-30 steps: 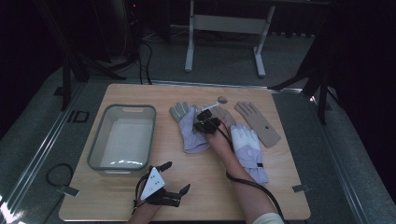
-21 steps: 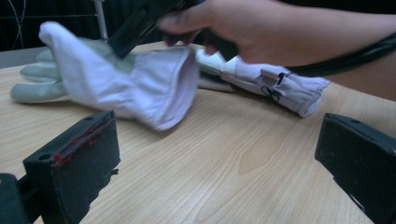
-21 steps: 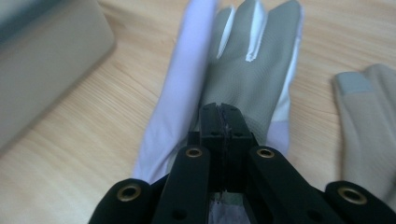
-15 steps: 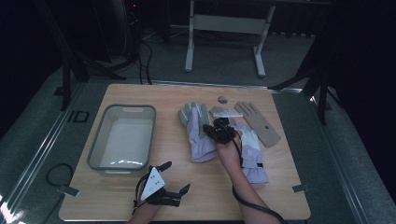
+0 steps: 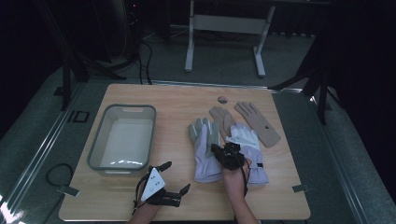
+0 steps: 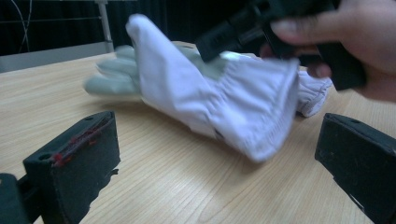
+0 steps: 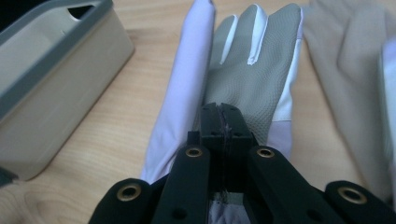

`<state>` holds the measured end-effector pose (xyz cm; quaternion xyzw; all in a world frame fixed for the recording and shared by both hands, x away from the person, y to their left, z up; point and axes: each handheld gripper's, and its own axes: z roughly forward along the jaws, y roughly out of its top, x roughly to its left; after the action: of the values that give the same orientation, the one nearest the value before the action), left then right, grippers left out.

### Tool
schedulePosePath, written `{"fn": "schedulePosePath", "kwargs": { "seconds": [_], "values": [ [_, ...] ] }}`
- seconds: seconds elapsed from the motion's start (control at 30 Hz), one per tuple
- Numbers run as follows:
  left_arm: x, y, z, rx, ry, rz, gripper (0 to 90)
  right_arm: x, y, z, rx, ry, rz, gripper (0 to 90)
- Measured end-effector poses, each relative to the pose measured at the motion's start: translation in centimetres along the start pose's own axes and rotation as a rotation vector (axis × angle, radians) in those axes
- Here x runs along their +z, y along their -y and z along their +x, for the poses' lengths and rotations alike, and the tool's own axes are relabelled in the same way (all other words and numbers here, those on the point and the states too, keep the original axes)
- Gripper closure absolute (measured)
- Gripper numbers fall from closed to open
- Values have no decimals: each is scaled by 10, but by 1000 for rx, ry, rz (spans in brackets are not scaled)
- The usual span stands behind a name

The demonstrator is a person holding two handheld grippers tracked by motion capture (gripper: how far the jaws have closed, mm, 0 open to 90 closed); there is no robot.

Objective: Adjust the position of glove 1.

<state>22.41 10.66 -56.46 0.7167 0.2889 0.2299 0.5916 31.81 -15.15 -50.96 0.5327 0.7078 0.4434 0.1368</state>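
A white glove with a grey palm point(image 5: 205, 148) lies palm up in the middle of the table, fingers pointing away from me. My right gripper point(image 5: 225, 155) is shut on its cuff edge. In the right gripper view the closed jaws point(image 7: 223, 114) sit over the grey palm point(image 7: 254, 70). The left gripper view has the cuff point(image 6: 243, 100) lifted off the wood under the right gripper point(image 6: 261, 23) and the hand holding it. My left gripper point(image 5: 176, 177) rests near the table's front edge, open, with nothing between its pads point(image 6: 70, 163).
A grey bin point(image 5: 97, 145) stands at the left, seen close in the right gripper view point(image 7: 42, 88). A second white glove point(image 5: 250, 140) lies under my right hand. Behind it are two tan gloves point(image 5: 259, 121) point(image 5: 222, 117) and a small round object point(image 5: 222, 99).
The right gripper has pulled the grey-palmed glove toward the front edge and a little to the right. The left gripper has stayed where it was.
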Motion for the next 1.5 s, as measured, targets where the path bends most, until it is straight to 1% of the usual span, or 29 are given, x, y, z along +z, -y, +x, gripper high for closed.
{"fn": "schedulePosePath", "kwargs": {
  "seconds": [0.03, 0.07, 0.1, 0.13, 0.17, 0.27, 0.43, 0.5, 0.53, 0.6, 0.63, 0.67, 0.7, 0.77, 0.83, 0.93, 0.97, 1.03, 1.07, 1.17, 1.2, 1.23, 1.27, 1.3, 1.33, 1.37, 1.4, 1.43, 1.5],
  "values": [
    [0, 0, 0, -1, 0, -1, 0, 1, 5, 0, -7, 11, 7, 896],
    [0, 0, 0, -1, 0, 0, 0, 4, 9, -1, -3, 1, 19, 896],
    [0, 0, 0, -1, 0, 0, 0, 7, 12, -1, -10, 8, 38, 896],
    [0, 0, 0, -2, -1, -1, 0, 9, 14, -2, -9, 17, 41, 895],
    [0, 0, 0, -2, -1, -1, 0, 12, 17, -5, 10, 12, 57, 895],
    [0, 0, 0, -3, 0, 0, 0, 18, 22, -8, 4, 38, 78, 894],
    [0, 0, 0, -2, 0, 2, 0, 23, 27, -8, 18, 53, 84, 890],
    [0, 0, 0, -2, 1, 2, 0, 24, 30, -7, 5, 59, 82, 880],
    [0, 0, 0, -1, 1, 2, 0, 25, 30, -7, 4, 56, 82, 869],
    [0, 0, 0, -1, 1, 2, 0, 22, 28, -9, 17, 34, 81, 839],
    [0, 0, 0, -2, 1, 2, 0, 20, 25, -9, 9, 31, 88, 819],
    [0, 0, 0, -3, 1, 2, 0, 18, 23, -8, -3, 29, 82, 811],
    [0, 0, 0, -4, 1, 2, 0, 13, 18, -8, -26, 29, 67, 770],
    [0, 0, 0, -3, 1, 1, 0, 10, 10, -9, -68, 20, 70, 703],
    [0, 0, 0, -2, 2, 1, 0, 6, 2, -15, -95, 16, 57, 641],
    [0, 0, 1, -5, 2, 2, 0, 2, -10, -26, -131, 9, 55, 602],
    [0, 0, 1, -5, 2, 3, 0, -1, -13, -30, -147, 15, 53, 601],
    [0, 0, 1, -5, 2, 3, 0, -6, -19, -35, -177, 4, 56, 575],
    [0, 0, 1, -5, 2, 4, 0, -8, -22, -38, -192, 8, 55, 576],
    [0, 0, 1, -7, 1, 4, 0, -13, -27, -45, -203, -14, 59, 572],
    [0, 0, 1, -7, 1, 4, 0, -22, -33, -53, -210, -26, 59, 572],
    [0, 0, 1, -8, 1, 4, 0, -22, -33, -53, -210, -26, 59, 572],
    [0, 0, 1, -8, 0, 3, 0, -27, -34, -59, -223, -31, 65, 548],
    [0, 0, 1, -8, 0, 3, 0, -27, -34, -59, -223, -31, 65, 548],
    [0, 0, 1, -8, -1, 3, 0, -31, -34, -66, -272, -13, 82, 533],
    [0, 0, 1, -8, -1, 3, 0, -31, -34, -66, -272, -13, 82, 533],
    [0, 0, 1, -8, 0, 3, 0, -36, -33, -72, -293, -2, 99, 546],
    [0, 0, 1, -8, -1, 3, 0, -36, -33, -72, -293, -2, 99, 546],
    [0, 0, 1, -7, -1, 4, 0, -44, -31, -81, -317, -7, 93, 551]
  ]
}}
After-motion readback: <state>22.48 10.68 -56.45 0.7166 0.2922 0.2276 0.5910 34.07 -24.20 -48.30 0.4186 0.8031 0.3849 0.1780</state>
